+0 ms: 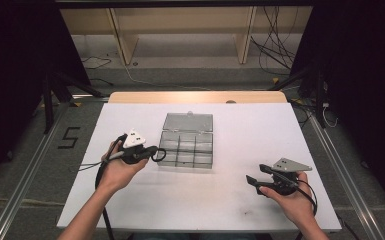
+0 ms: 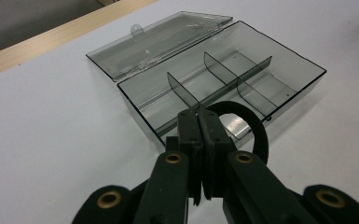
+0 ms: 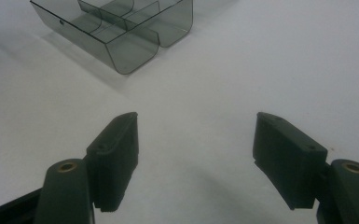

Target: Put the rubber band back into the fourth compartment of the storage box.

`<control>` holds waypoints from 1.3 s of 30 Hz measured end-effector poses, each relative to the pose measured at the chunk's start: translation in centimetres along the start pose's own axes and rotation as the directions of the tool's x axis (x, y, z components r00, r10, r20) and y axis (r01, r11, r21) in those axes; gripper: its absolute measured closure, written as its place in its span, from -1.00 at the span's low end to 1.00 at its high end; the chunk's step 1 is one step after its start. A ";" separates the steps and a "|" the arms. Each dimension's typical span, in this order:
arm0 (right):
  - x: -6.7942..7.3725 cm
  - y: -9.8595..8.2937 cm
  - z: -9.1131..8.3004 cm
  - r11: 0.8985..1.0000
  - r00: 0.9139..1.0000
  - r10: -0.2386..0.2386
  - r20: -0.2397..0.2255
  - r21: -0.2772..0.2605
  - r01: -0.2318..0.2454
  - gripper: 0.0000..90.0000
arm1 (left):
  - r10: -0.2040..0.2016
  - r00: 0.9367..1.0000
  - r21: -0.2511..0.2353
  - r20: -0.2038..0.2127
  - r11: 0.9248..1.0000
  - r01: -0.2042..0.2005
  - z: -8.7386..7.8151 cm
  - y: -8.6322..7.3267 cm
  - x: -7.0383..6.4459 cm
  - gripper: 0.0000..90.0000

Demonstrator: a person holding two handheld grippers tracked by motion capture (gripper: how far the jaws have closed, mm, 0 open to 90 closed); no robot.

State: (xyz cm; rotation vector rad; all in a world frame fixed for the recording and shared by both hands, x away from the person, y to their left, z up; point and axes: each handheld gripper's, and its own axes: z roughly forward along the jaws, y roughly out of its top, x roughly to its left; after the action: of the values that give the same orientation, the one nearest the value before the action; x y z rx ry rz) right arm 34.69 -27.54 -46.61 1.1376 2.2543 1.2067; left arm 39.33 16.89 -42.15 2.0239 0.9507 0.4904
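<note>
My left gripper (image 1: 147,151) sits just beside the left end of the clear plastic box (image 1: 187,148), its jaws pressed together on a black band (image 2: 256,128). In the left gripper view the band loops out to the right of the closed jaws and hangs over the near wall of the box. The box lies open on the white table (image 1: 240,200), its lid (image 1: 188,121) folded flat behind it, and thin dividers (image 2: 182,89) split it into compartments that look empty.

The band seems meant for one of those compartments. If I let go from here, I judge it could catch on the rim or on a divider and land half in, half out, or fall onto the table beside the wall. The box is light and nothing steadies it, so a nudge from my closed jaws could slide it or tip it.

Over to the right, my right gripper (image 1: 256,176) hovers above bare table, well apart from the box, jaws spread wide with nothing between them. It is too far off to brace the box if it shifts.
</note>
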 end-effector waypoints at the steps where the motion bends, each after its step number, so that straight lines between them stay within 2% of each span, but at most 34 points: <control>1: 0.0 0.0 0.0 1.000 1.000 0.003 0.002 0.002 -0.003 -0.28 | 0.000 1.000 -0.001 -0.001 1.000 0.000 0.0 0.1 0.0 0.96; 15: 0.0 0.0 -0.1 1.000 1.000 0.005 -0.005 -0.003 -0.005 -0.28 | -0.001 1.000 0.013 0.007 1.000 0.001 0.8 0.6 -0.4 0.96; 39: -0.1 -0.1 -0.2 1.000 1.000 0.005 -0.006 -0.004 -0.005 -0.28 | 0.007 1.000 0.036 0.005 0.999 -0.008 2.1 1.0 -0.2 0.96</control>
State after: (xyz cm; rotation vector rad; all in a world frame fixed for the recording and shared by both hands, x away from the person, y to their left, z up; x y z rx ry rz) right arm 34.60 -27.78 -46.57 1.1399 2.2540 1.2170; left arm 40.95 15.22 -42.58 2.0608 0.9554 0.4752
